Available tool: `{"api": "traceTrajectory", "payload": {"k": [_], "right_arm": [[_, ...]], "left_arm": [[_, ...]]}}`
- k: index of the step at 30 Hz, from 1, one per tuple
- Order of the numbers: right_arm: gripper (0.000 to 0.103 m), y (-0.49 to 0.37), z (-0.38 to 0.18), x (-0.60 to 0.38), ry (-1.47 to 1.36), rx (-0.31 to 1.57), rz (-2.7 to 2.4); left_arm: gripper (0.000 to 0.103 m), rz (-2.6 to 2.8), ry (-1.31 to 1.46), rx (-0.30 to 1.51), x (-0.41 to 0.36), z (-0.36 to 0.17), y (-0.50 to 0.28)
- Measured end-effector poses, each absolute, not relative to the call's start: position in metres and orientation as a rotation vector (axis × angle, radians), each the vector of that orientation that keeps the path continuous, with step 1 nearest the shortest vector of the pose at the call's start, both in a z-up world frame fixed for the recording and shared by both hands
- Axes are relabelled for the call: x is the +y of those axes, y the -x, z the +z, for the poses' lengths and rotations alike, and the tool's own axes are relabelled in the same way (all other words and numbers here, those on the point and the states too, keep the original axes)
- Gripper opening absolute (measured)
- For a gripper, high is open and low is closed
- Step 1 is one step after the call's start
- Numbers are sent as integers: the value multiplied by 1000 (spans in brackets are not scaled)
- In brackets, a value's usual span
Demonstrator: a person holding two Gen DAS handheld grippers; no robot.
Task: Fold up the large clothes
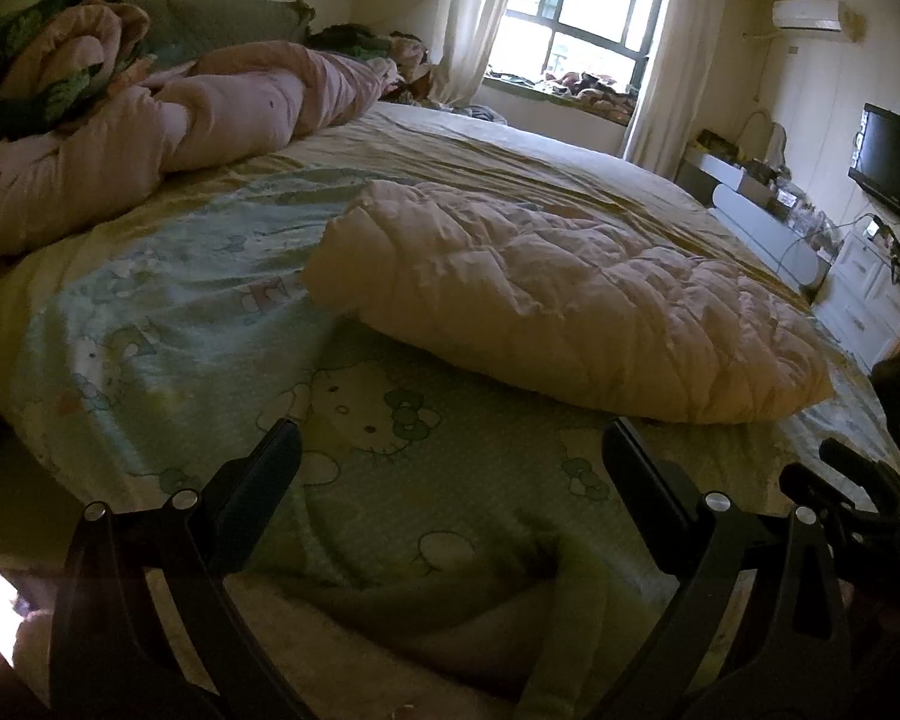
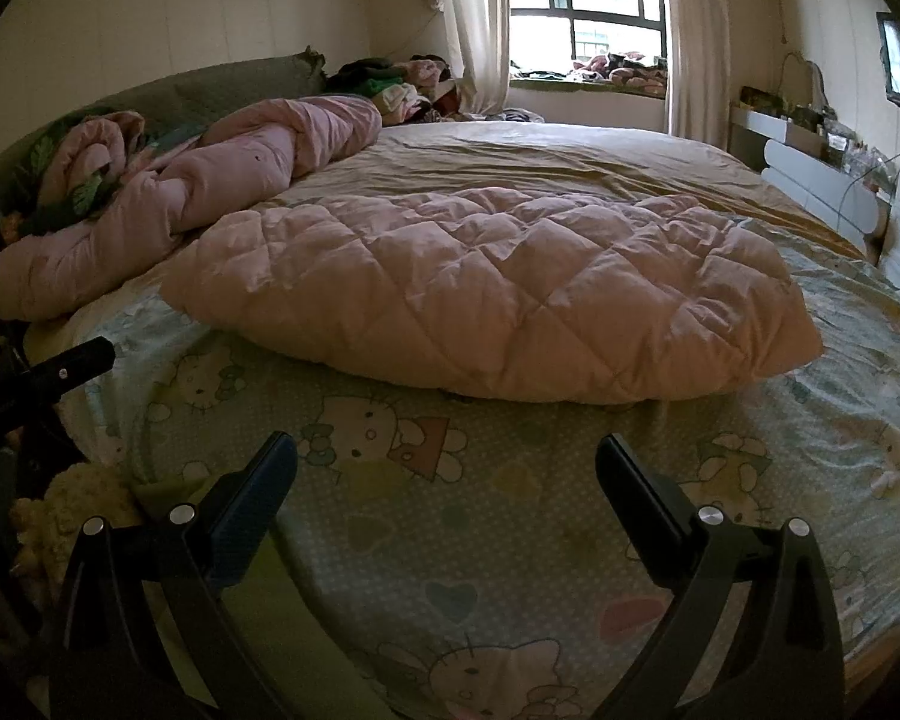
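A pale pink quilted garment lies folded flat in a thick pad on the bed; it also shows in the right wrist view. My left gripper is open and empty, hovering over the cartoon-print sheet just short of the pad's near edge. My right gripper is open and empty, also a little short of the pad's near edge. Part of the right gripper shows at the right of the left wrist view, and part of the left gripper at the left of the right wrist view.
A bunched pink duvet lies along the headboard side of the bed. Clothes are piled at the far corner and on the window sill. A dresser and TV stand to the right.
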State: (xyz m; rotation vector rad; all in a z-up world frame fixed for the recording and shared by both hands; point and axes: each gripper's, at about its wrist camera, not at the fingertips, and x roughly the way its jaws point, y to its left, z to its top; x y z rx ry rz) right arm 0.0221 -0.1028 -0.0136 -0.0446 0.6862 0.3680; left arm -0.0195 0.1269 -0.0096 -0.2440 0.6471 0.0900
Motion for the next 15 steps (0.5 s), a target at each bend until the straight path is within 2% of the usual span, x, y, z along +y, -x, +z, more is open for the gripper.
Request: {"api": "traceTrajectory", "payload": {"k": [15], "right_arm": [[99,-22,-13,-101,53,692,366]], "left_arm": [[94,84,234,642,129,-9,22]]}}
